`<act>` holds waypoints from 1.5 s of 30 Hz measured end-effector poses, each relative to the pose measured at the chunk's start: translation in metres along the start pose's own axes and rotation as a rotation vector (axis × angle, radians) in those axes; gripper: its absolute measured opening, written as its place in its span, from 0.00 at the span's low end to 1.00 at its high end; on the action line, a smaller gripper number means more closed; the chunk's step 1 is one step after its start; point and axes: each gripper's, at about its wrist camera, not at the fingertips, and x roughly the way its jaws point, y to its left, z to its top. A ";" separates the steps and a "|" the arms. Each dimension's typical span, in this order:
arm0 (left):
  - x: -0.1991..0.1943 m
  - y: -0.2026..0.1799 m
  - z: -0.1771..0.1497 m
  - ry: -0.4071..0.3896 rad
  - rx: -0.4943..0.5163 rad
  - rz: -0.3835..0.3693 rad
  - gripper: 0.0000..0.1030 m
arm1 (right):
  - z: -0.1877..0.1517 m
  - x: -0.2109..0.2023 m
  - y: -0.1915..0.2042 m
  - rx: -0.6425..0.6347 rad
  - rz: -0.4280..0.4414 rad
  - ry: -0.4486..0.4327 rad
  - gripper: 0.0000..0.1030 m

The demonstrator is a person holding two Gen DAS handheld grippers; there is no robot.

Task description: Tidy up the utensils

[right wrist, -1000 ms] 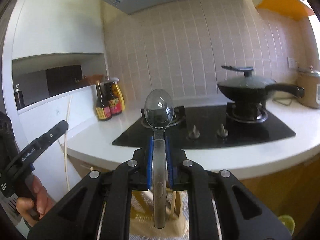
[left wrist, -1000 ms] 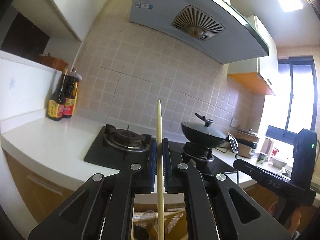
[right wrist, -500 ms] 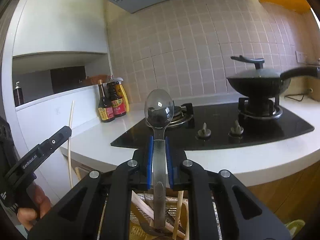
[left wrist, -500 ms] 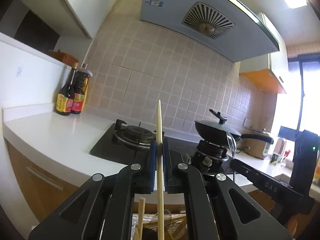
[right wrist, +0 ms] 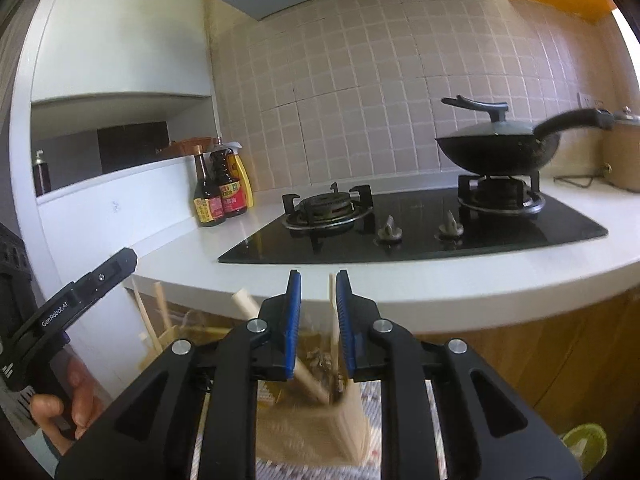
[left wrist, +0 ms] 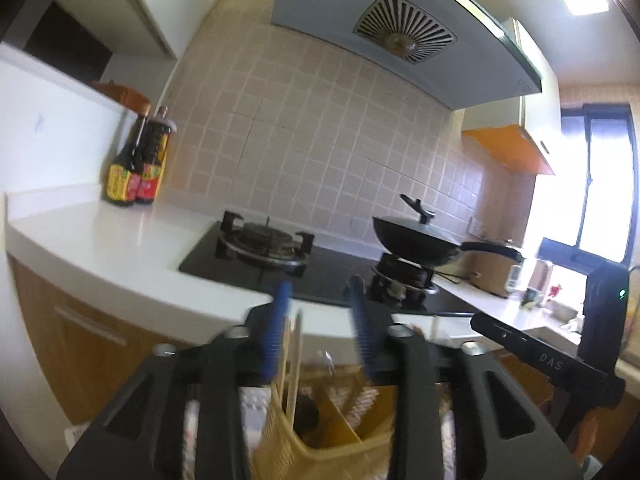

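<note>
Opening over the utensil basket [left wrist: 320,446], both the left gripper [left wrist: 320,322] and right gripper [right wrist: 317,320] are letting go, chopsticks [left wrist: 294,364] already dropping inside, neither gripping anything.

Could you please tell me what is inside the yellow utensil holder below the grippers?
The yellow utensil holder contains wooden chopsticks standing upright and a thicker wooden handle leaning across. Its lower interior is blurred and covered by the gripper bodies, so nothing else can be identified.
</note>
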 end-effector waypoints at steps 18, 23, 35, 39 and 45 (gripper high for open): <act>-0.085 -0.015 -0.078 0.099 0.004 0.169 0.76 | -0.085 -0.066 0.034 0.042 -0.132 0.045 0.48; -0.089 -0.030 -0.100 0.056 0.102 0.283 0.77 | -0.102 -0.057 0.020 0.124 -0.114 0.070 0.61; -0.101 -0.043 -0.108 0.052 0.146 0.328 0.85 | -0.112 -0.075 0.038 0.046 -0.171 0.057 0.77; -0.111 -0.046 -0.113 0.054 0.150 0.333 0.87 | -0.121 -0.088 0.058 -0.039 -0.252 0.035 0.90; -0.115 -0.062 -0.125 0.044 0.267 0.363 0.91 | -0.132 -0.096 0.069 -0.088 -0.318 -0.007 0.91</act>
